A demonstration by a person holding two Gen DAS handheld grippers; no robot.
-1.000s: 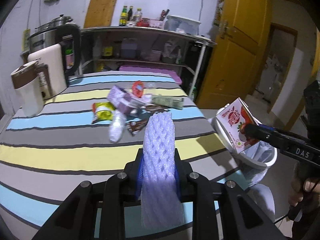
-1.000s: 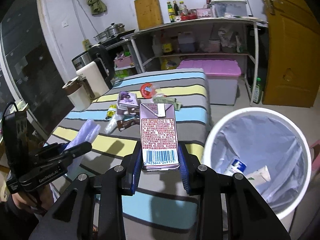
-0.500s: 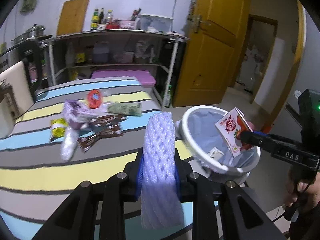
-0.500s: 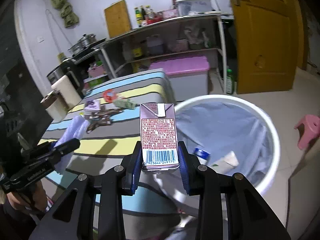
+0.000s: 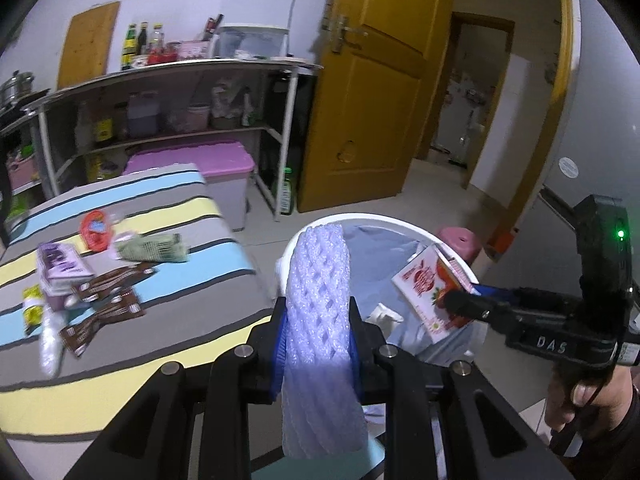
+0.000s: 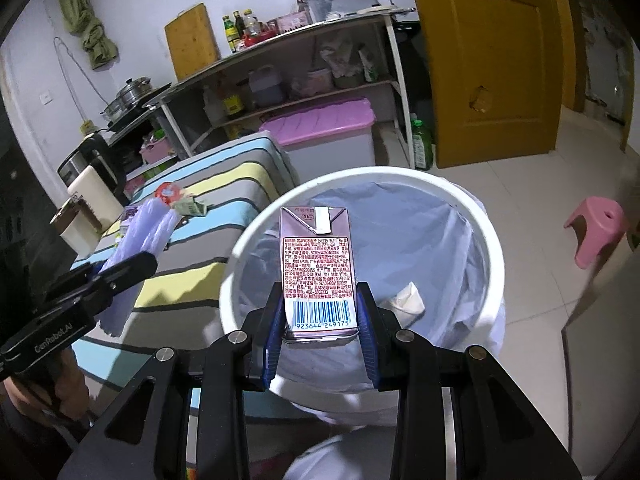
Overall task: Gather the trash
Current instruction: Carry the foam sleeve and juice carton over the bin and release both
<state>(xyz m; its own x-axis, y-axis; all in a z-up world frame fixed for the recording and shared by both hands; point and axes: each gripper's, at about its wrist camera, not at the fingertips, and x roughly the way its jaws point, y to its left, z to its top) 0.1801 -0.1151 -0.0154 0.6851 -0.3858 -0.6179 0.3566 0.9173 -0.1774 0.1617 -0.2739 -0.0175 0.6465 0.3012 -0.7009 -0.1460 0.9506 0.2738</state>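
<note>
My left gripper is shut on a pale purple foam net sleeve, held at the table's right edge beside the bin. My right gripper is shut on a pink milk carton with a barcode, held over the mouth of the white trash bin, which has a blue-grey liner. In the left wrist view the carton hangs above the bin. Inside the bin lies some white paper trash. Several wrappers remain on the striped table.
A pink stool stands on the tiled floor right of the bin. Behind are a metal shelf with bottles, a purple-lidded box and a yellow door. A kettle and jug stand at the table's far left.
Both grippers swung right from the table toward the bin. The carton now hangs over the bin opening, and the foam sleeve has reached the table's edge by the bin rim.
</note>
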